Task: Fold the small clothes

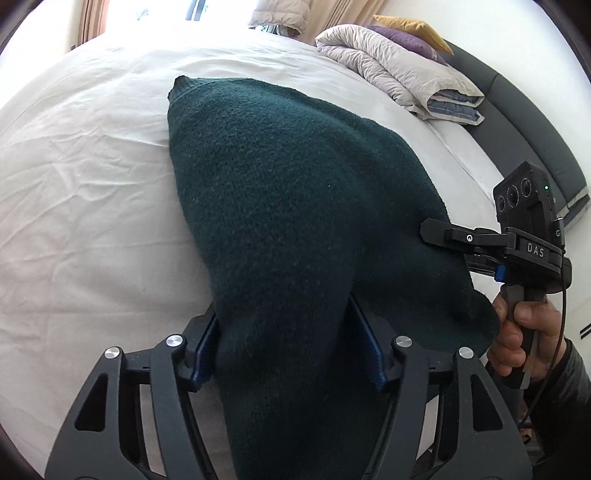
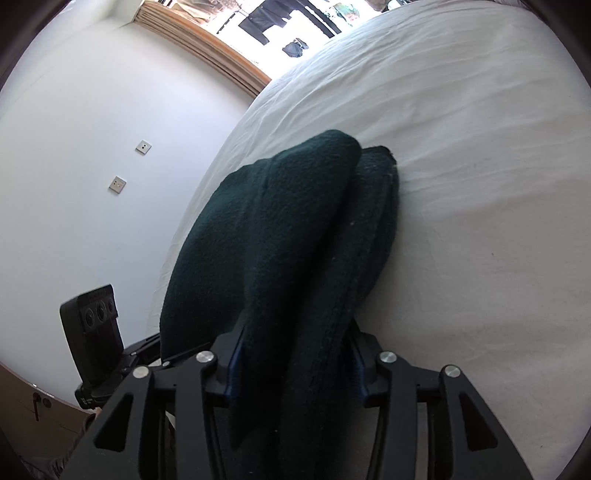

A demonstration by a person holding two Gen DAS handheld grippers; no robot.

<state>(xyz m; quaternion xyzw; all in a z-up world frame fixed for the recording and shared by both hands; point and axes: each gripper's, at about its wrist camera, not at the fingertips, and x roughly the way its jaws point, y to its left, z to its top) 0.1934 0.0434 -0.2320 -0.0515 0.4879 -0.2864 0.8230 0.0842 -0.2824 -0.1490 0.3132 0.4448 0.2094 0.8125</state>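
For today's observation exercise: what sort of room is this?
Most likely a bedroom: a bed with a white sheet, a folded duvet by pillows, and a padded headboard.

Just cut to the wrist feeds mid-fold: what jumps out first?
The dark green fleece garment fills both views, draped over the white bedsheet. The left gripper and right gripper each clamp a bunch of it. A folded beige quilt lies near the headboard.

The dark green knitted garment (image 1: 295,206) is thick and fuzzy, maybe a small sweater. It is lifted at the near edge and bunched into folds (image 2: 295,236), while its far corner rests on the white sheet.
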